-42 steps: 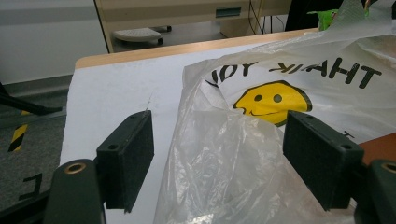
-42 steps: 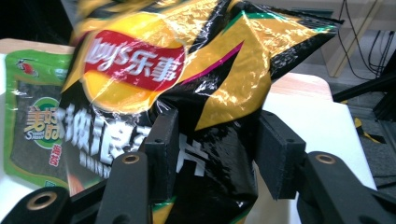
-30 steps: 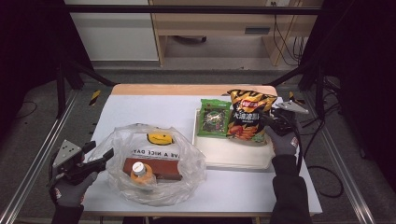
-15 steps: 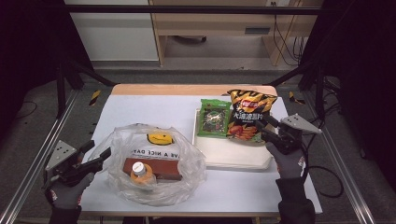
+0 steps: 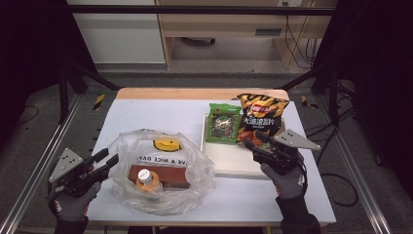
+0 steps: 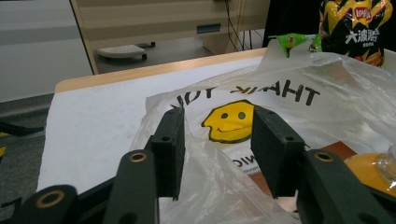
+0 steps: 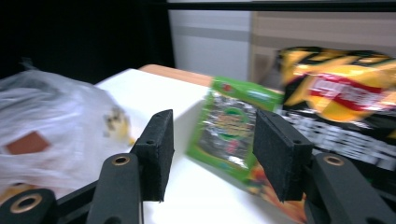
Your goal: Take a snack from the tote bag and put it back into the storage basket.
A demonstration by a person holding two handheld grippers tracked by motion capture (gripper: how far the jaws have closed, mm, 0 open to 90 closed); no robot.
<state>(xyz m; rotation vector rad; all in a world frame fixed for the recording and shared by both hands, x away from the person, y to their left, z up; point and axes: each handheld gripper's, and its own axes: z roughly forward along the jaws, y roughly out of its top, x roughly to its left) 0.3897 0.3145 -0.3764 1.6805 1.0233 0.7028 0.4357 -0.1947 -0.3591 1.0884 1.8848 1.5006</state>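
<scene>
The jaws of the left gripper [image 6: 217, 140] have just been closing around the clear plastic smiley-face bag's [image 6: 280, 116] rim, not yet clamped, while the right gripper [image 7: 212, 149], drawn back from the green snack packet [image 7: 229, 133], is kept apart and empty.

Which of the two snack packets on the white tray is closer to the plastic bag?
The green packet. It lies on the tray's left part, on the plastic bag's side; the yellow-and-black chip bag sits to its right.
</scene>
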